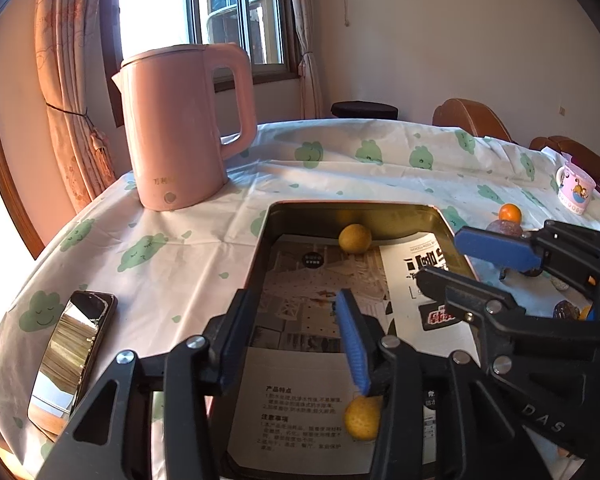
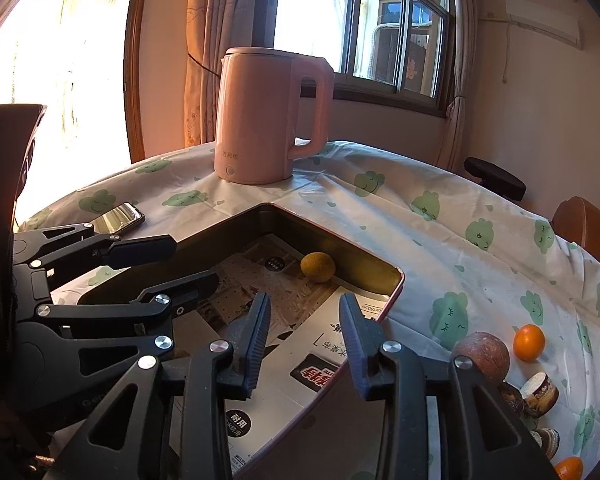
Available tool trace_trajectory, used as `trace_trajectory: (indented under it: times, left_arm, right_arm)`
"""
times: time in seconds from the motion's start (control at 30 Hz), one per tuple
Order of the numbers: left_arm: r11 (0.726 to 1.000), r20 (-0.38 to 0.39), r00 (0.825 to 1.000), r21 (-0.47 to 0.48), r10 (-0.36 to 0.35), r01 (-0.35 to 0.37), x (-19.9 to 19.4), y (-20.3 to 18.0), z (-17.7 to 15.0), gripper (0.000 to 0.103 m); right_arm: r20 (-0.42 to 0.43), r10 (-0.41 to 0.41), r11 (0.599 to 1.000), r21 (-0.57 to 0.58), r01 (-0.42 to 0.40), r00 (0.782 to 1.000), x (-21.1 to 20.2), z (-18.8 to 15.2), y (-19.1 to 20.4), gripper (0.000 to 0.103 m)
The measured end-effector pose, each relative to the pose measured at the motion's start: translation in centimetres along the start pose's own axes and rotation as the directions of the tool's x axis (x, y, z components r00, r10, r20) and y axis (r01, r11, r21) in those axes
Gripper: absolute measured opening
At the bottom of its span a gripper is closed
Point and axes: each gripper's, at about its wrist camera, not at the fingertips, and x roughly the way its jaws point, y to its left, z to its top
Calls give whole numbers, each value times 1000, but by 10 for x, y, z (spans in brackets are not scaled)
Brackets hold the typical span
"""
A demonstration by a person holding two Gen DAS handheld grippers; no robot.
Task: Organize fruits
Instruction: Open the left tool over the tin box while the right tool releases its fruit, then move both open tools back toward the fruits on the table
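A metal tray (image 1: 384,211) lined with printed paper lies on the table. One yellow fruit (image 1: 355,239) sits at its far end, also in the right wrist view (image 2: 318,267). A second yellow fruit (image 1: 363,418) lies near the tray's front, below my left gripper (image 1: 296,320), which is open and empty above the tray. My right gripper (image 2: 304,320) is open and empty over the tray's right side; it shows in the left wrist view (image 1: 456,256). An orange (image 2: 529,342), a brown round fruit (image 2: 482,354) and another orange (image 2: 569,468) lie on the cloth to the right.
A pink kettle (image 1: 184,128) stands behind the tray at the left. A phone (image 1: 74,354) lies left of the tray. A pink mug (image 1: 576,192) stands far right. Small brown round pieces (image 2: 540,394) lie by the brown fruit. Wooden chairs (image 1: 472,118) stand beyond the table.
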Motion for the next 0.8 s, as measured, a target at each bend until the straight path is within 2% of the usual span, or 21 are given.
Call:
trace_trajectory:
  times: [0.13, 0.3, 0.37, 0.5, 0.67, 0.8]
  left_arm:
    - [1000, 7, 1000, 3, 0, 0, -4, -2, -2, 52]
    - [1000, 26, 1000, 3, 13, -13, -12, -5, -3, 67]
    - [1000, 34, 999, 3, 4, -4, -17, -6, -2, 69]
    - [1000, 65, 998, 15, -24, 23, -29, -17, -1, 76]
    - [996, 103, 991, 44, -88, 84, -45, -43, -3, 85]
    - [987, 102, 983, 77, -150, 142, -51, -72, -6, 86]
  right_arm:
    - [14, -15, 1000, 17, 15, 1000, -7, -3, -5, 52]
    - [38, -23, 999, 31, 22, 999, -19, -5, -10, 57]
    - [45, -21, 999, 34, 20, 999, -25, -6, -11, 59]
    - [71, -47, 999, 17, 46, 996, -46, -17, -14, 74]
    - [79, -124, 992, -1, 124, 989, -80, -46, -28, 75]
    - [55, -205, 978, 41, 203, 977, -108, -78, -57, 75]
